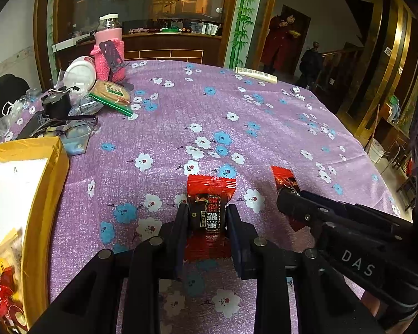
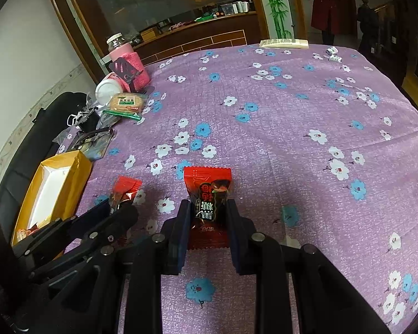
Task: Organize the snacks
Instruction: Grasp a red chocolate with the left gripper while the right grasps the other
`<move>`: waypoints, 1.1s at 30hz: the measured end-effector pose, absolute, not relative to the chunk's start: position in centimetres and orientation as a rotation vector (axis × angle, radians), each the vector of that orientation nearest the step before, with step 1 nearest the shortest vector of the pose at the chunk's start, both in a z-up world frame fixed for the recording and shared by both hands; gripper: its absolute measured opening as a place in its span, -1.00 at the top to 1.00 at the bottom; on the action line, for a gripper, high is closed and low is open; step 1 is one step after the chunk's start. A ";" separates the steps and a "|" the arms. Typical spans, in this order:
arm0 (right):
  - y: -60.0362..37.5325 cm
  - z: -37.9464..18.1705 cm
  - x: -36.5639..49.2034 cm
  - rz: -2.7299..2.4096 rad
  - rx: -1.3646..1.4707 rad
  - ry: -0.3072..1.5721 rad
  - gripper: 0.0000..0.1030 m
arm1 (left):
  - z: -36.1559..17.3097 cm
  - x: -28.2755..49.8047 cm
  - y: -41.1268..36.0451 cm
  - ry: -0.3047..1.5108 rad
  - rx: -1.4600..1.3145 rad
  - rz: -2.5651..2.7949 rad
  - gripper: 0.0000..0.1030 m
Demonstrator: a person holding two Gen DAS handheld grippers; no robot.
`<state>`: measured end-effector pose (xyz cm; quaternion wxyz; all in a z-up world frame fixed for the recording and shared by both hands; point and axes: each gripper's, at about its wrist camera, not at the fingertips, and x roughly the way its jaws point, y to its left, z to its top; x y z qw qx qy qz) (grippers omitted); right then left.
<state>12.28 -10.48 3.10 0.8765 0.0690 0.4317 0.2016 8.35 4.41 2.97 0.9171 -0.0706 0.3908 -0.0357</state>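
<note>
My left gripper (image 1: 206,211) is shut on a red and black wrapped candy (image 1: 209,194), held over the purple flowered tablecloth (image 1: 237,117). My right gripper (image 2: 207,208) is shut on a second red and black wrapped candy (image 2: 209,192). Each gripper shows in the other's view: the right one (image 1: 288,194) with its candy (image 1: 282,178) to the right, the left one (image 2: 122,203) with its candy (image 2: 125,188) to the left. A yellow box (image 1: 46,183) with a white inside and several wrapped snacks stands at the left; it also shows in the right wrist view (image 2: 78,178).
At the table's far left are a pink-sleeved jar (image 1: 110,47), a white lid (image 1: 79,73), a green biscuit pack (image 1: 112,94), glasses (image 1: 67,128) and plastic bags. A white remote (image 1: 256,74) and dice (image 1: 296,92) lie at the far edge. A person in red (image 1: 278,41) stands behind.
</note>
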 end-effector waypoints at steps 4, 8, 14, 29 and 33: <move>-10.5 3.2 12.3 0.422 0.144 0.898 0.54 | 3.0 8.2 4.5 0.796 -0.148 -0.066 0.47; -10.5 3.4 12.1 0.425 0.140 0.890 0.54 | 3.1 8.1 4.6 0.790 -0.156 -0.059 0.47; -10.3 3.4 12.0 0.427 0.135 0.886 0.54 | 3.4 8.0 4.9 0.777 -0.159 -0.055 0.47; -10.5 3.9 11.8 0.431 0.139 0.872 0.54 | 3.7 8.1 5.2 0.765 -0.164 -0.037 0.47; -10.6 4.2 11.8 0.431 0.143 0.862 0.54 | 4.0 7.9 5.3 0.768 -0.175 -0.031 0.47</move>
